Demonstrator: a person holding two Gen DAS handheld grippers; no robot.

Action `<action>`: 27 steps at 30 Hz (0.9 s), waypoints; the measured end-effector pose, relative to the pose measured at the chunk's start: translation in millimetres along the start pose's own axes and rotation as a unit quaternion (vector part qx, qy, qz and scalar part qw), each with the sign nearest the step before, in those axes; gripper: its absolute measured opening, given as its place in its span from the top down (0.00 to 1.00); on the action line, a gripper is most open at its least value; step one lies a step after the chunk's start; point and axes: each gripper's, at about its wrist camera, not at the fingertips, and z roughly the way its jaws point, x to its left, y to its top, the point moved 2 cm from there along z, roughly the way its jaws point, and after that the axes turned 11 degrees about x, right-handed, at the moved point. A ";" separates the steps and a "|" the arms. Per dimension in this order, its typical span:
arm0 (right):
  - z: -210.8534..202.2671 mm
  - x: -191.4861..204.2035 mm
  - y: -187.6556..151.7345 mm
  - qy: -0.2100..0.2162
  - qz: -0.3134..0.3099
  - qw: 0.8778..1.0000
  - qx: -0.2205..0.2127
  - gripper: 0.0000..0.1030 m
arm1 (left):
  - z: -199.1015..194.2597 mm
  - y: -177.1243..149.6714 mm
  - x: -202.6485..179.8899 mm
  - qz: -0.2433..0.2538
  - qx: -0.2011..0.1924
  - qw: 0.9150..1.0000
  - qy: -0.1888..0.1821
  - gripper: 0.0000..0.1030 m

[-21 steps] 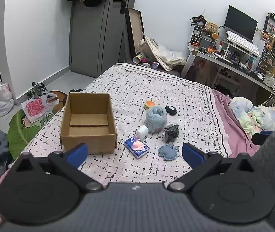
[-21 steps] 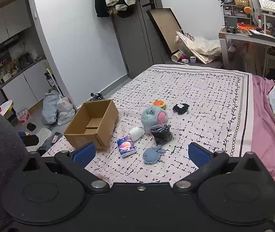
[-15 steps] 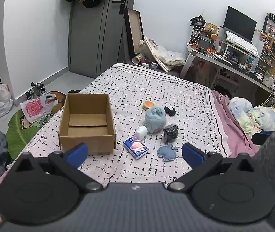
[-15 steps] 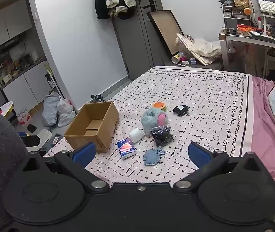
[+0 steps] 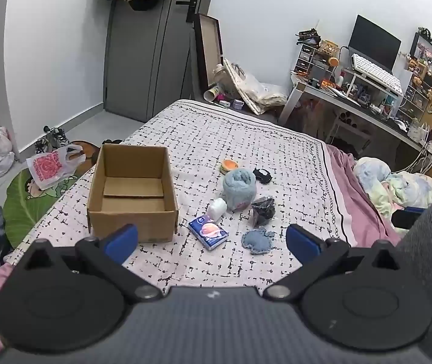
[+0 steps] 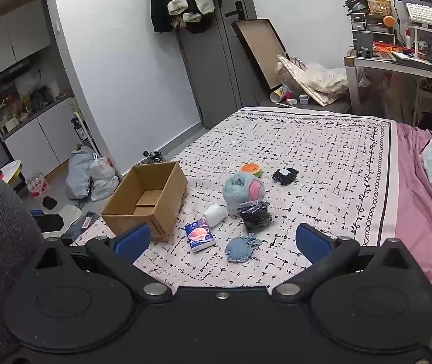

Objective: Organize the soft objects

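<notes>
**Both grippers spread wide above the bed, holding nothing**

The left gripper (image 5: 212,241) and right gripper (image 6: 221,242) stand at full spread, nothing between their blue pads. Ahead on the patterned bedspread (image 5: 246,139) lie a blue knitted pouch (image 5: 256,241), a tissue pack (image 5: 208,232) whose print is unreadable, a black bag (image 5: 263,210), a fluffy blue roll (image 5: 239,185), and an empty cardboard box (image 5: 132,192) to their left.

I see a grey door (image 5: 143,60), jackets (image 6: 182,0) hung above it, a keyboard (image 5: 376,71) and a monitor (image 5: 373,41) on the desk.
</notes>
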 end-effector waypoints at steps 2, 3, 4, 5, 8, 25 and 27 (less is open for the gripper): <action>-0.1 0.5 1.2 -0.001 0.000 1.000 0.000 0.00 | 0.1 -1.0 -0.4 0.001 -0.001 1.000 0.001 0.00; -0.1 0.2 0.7 -0.001 0.000 1.000 0.000 0.00 | -0.5 -1.2 -0.1 0.001 -0.003 1.000 0.002 0.00; -0.1 0.3 0.8 -0.001 -0.001 1.000 -0.001 0.00 | -1.3 -2.0 -0.3 0.002 -0.006 1.000 0.005 0.00; -0.1 0.4 1.6 -0.001 -0.001 1.000 -0.001 0.00 | -1.1 -2.3 -0.6 0.003 -0.007 1.000 0.006 0.00; -0.4 1.2 0.8 -0.001 -0.001 1.000 -0.002 0.00 | -1.9 -2.7 -1.9 0.007 -0.012 1.000 0.011 0.00; -1.0 1.8 -0.6 -0.004 -0.003 1.000 -0.005 0.00 | -2.4 -1.9 -2.5 0.013 -0.017 1.000 0.016 0.00; -0.7 1.5 -0.3 -0.004 -0.003 1.000 -0.005 0.00 | -2.3 -2.0 -2.3 0.012 -0.016 1.000 0.015 0.00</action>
